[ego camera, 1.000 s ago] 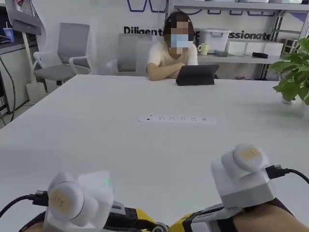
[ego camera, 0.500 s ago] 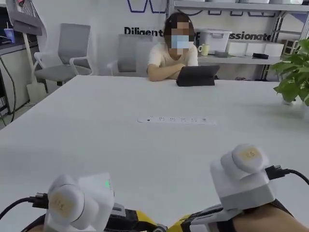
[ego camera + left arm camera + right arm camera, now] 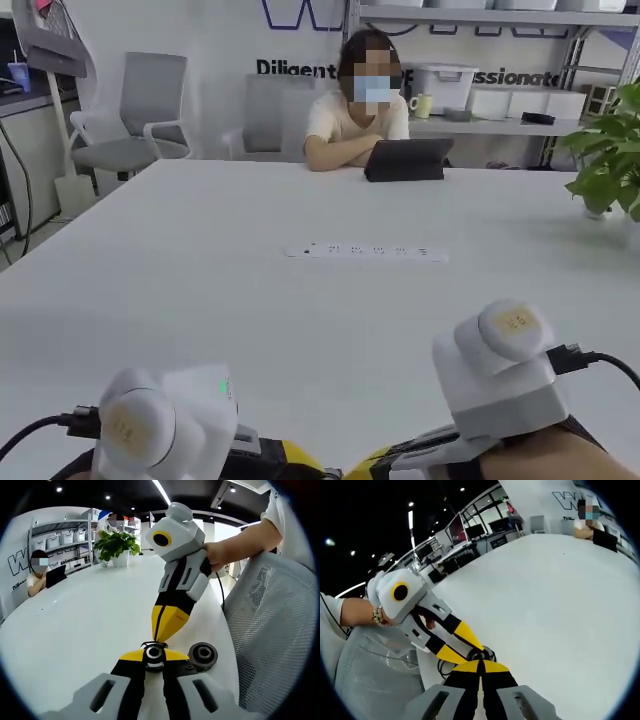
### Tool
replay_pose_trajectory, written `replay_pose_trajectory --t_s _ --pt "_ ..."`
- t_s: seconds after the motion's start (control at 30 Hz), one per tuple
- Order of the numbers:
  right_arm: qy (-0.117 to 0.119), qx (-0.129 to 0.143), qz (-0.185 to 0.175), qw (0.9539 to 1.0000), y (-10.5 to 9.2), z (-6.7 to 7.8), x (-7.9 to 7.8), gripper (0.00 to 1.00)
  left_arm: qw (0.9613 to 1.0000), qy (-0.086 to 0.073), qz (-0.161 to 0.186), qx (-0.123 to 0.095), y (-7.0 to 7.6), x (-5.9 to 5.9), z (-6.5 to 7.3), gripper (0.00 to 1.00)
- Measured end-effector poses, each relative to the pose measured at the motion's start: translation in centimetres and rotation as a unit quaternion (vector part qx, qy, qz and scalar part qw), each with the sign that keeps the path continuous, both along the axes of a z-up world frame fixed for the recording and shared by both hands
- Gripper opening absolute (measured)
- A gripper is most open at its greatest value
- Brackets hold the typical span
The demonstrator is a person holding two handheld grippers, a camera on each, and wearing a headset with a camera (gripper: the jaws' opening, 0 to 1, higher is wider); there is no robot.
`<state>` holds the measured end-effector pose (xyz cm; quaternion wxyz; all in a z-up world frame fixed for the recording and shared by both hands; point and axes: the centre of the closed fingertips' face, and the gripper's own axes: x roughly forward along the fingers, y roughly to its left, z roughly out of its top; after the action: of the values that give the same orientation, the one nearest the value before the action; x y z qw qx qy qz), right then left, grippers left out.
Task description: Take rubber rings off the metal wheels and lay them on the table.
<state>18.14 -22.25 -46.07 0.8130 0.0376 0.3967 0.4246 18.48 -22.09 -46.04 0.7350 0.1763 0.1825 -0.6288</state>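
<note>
Two metal wheels sit low in the left gripper view. One wheel (image 3: 154, 652) is just below the frame's centre, and the second wheel (image 3: 202, 655) lies flat on the white tabletop (image 3: 90, 625) just to its right, close by but apart from it. A thin black edge, seemingly a rubber ring (image 3: 150, 643), shows along the top of the first wheel.

The left hand-held gripper (image 3: 153, 657) rises from the bottom edge of that view. Its yellow tips sit on either side of the first wheel, pinching it. The right hand-held gripper (image 3: 160, 636) slants down from the upper right, held by a bare hand. Its yellow jaws are pressed together into one wedge, and the point meets the wheel's top edge at the black lip. I cannot tell whether the ring is caught between them.

In the right gripper view the two sets of yellow tips meet low and centre, around a small dark round shape.

In the head view both tools sit at the bottom edge, with their yellow tips meeting at bottom centre. A white power strip (image 3: 365, 249) lies mid-frame on the tabletop. At the far edge, upper centre, a seated person (image 3: 355, 125) leans on folded arms behind a dark tablet (image 3: 405, 158). A leafy plant (image 3: 610, 150) stands at the right edge, and grey chairs (image 3: 135, 110) stand at the upper left.
</note>
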Motion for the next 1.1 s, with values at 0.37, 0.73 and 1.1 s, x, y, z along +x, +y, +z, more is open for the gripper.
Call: replay_pose_trajectory --t_s 0.37,0.73,1.1 --pt "-0.006 -0.005 0.007 0.9999 0.0 0.1 0.0 0.00 1.0000 -0.001 0.000 -0.001 -0.1 0.0 0.0 0.07" --pt "-0.013 -0.002 0.015 0.9998 0.4 0.3 -0.1 0.00 1.0000 -0.001 0.001 -0.002 -0.3 0.0 0.0 0.07" --pt "-0.020 0.022 0.014 0.9995 0.8 1.2 0.1 0.00 1.0000 -0.003 0.002 -0.003 -0.5 -0.1 0.0 0.07"
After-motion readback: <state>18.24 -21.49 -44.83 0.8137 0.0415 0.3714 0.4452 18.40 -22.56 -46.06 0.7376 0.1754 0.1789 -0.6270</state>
